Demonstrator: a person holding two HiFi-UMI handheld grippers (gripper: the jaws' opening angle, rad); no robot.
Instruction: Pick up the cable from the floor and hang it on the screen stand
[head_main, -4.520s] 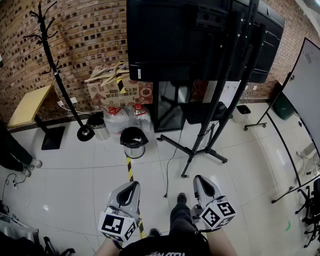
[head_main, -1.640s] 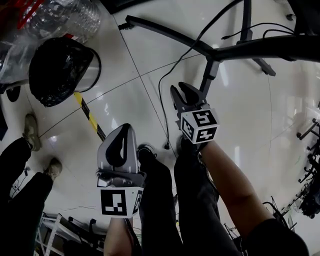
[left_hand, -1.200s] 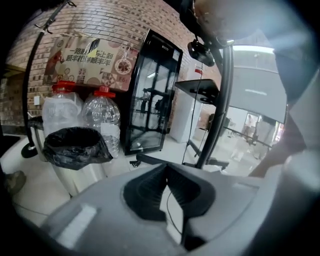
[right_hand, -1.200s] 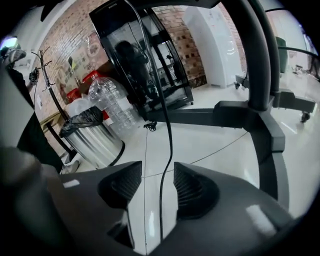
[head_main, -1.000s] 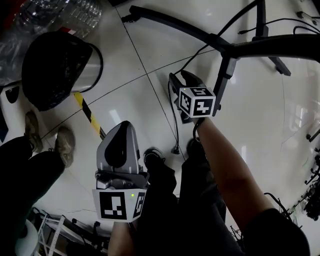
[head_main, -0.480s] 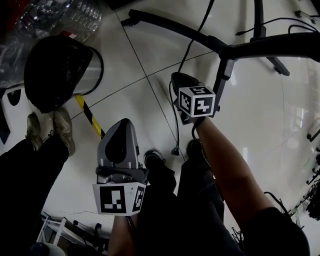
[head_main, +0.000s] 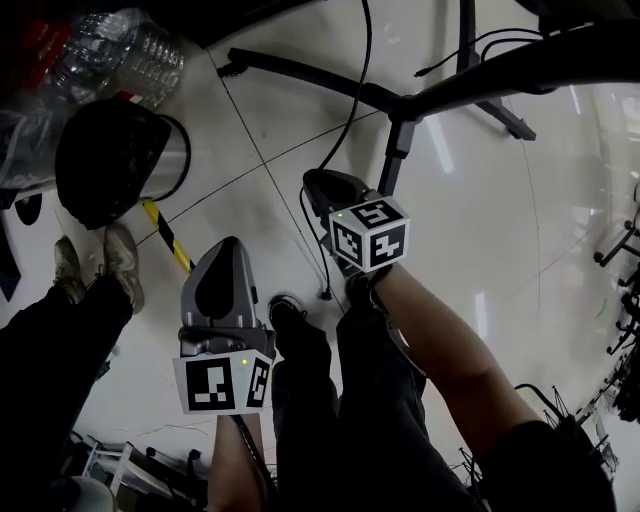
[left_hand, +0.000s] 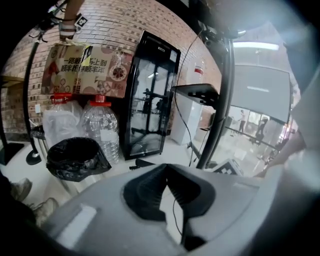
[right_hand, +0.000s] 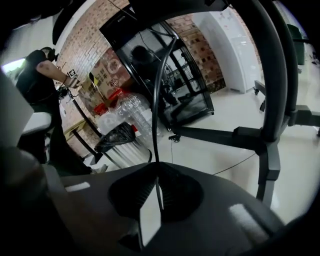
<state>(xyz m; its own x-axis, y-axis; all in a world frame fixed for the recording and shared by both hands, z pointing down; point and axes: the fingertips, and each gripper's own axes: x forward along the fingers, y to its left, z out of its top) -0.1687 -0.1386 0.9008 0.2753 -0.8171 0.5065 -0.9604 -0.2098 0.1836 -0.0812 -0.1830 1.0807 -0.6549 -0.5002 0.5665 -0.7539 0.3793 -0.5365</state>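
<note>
1. Clamped on the cable with the right gripper, jaws just now pulled tight, the thin black cord pinched between the pads.
2. Held just in front of the stand, near the joint where its floor legs meet, above the white tiled floor.
3. Above the grip: running up past the stand's long left leg and out of the top of the head view. In the right gripper view, rising straight up in front of the stand's frame.
4. Below the grip: hanging in a loose curve, with the loose end on the near side of the stand, close to a black shoe. Cannot tell whether touching the floor.
5. Left gripper clenched, tips touching, nothing between them. Farther from the stand than the right gripper, off to the left and apart from the cable.
6. Left of the stand, well apart: a bin lined with a black bag, with big clear water bottles beyond it. Yellow-and-black striped tape on the floor between bin and left gripper.
7. Further left of the stand: another person's dark trouser legs and pale shoes.
</note>
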